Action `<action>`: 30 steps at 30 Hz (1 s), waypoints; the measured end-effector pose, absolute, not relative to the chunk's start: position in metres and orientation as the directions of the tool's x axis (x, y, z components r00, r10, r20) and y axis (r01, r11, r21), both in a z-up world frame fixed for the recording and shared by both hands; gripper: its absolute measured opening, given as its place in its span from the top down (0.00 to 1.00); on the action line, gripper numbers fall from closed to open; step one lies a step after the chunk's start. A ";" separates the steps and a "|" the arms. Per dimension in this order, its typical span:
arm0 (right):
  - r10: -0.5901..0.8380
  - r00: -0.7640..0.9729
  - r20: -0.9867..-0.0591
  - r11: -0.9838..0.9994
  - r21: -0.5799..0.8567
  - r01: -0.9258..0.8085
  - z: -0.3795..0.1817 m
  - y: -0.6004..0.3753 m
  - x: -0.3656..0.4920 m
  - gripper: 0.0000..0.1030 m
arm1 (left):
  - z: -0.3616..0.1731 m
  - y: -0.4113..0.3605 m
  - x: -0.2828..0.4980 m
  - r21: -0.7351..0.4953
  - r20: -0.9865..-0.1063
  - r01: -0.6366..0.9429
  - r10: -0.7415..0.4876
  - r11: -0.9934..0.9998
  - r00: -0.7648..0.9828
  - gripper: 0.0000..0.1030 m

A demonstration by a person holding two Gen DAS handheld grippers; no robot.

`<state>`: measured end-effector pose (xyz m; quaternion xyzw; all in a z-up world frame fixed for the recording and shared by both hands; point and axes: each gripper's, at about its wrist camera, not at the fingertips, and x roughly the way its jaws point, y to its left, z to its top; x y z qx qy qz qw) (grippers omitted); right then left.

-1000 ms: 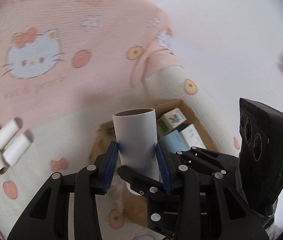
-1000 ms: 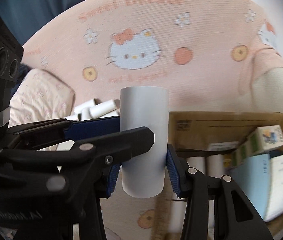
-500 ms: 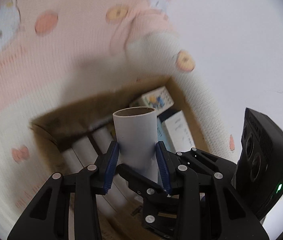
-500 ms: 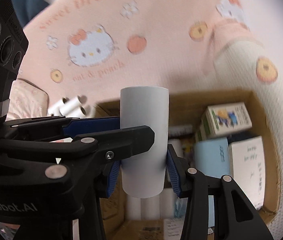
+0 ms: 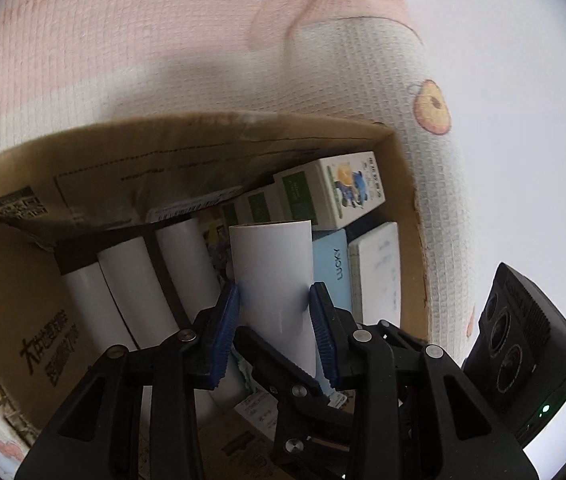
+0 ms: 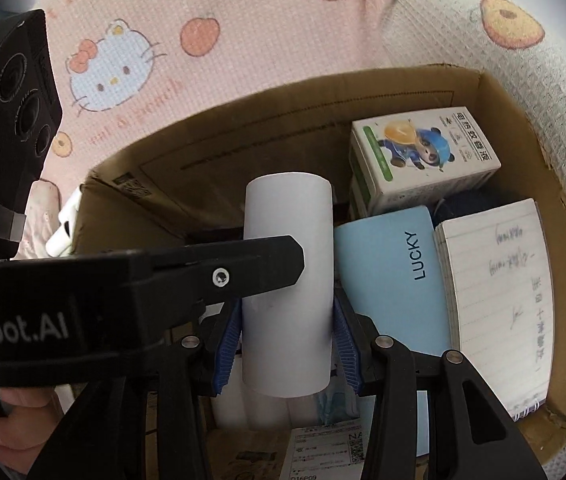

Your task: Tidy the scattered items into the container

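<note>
My left gripper (image 5: 277, 316) is shut on a white paper tube (image 5: 273, 276) and holds it over the open cardboard box (image 5: 11, 264). My right gripper (image 6: 287, 340) is shut on another white paper tube (image 6: 287, 280), also over the box (image 6: 519, 128). The left gripper's black finger (image 6: 219, 276) crosses in front of the right tube. Several white tubes (image 5: 131, 292) lie in the box's left half. One loose tube end (image 6: 63, 232) shows outside the box's left wall.
The box also holds a panda-printed carton (image 6: 423, 156), a blue "LUCKY" case (image 6: 395, 280) and a lined notebook (image 6: 499, 304). It sits on a pink Hello Kitty blanket (image 6: 123, 64). A white wall or floor (image 5: 523, 120) lies to the right.
Both grippers have moved with their tubes from above the blanket to over and closer to the box. The loose tubes on the blanket have left the left view.
</note>
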<state>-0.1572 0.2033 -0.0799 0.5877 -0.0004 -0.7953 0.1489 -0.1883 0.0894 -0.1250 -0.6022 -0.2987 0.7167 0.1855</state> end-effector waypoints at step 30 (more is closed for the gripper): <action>-0.147 -0.253 -0.956 -0.957 0.073 0.280 -0.073 0.210 -0.141 0.82 | -0.146 0.097 -0.193 -0.422 -0.906 0.131 0.414 -0.897 -0.088 0.54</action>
